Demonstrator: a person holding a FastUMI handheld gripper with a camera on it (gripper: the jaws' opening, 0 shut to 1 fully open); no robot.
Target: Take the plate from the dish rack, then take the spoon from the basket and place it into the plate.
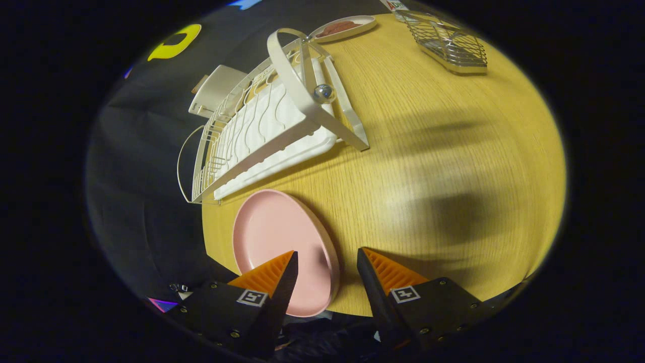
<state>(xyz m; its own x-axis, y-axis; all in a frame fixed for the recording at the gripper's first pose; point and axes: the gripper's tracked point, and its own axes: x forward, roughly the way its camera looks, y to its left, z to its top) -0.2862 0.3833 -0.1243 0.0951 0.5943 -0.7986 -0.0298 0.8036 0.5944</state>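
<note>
Plate (274, 237) flat on tabletop (428, 166) beside dish rack (262, 131); claw (327, 259) spread, empty. Next: travel to far wire basket (451, 40), approach spoon from above.

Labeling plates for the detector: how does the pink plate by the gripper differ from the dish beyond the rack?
The pink plate is empty; the far dish holds something reddish-brown. The pink plate lies just ahead of the open gripper, its rim between the fingers; the far dish sits beyond the dish rack. The pink plate is pink; the far dish is pale. Both lie flat on the wooden table.
</note>
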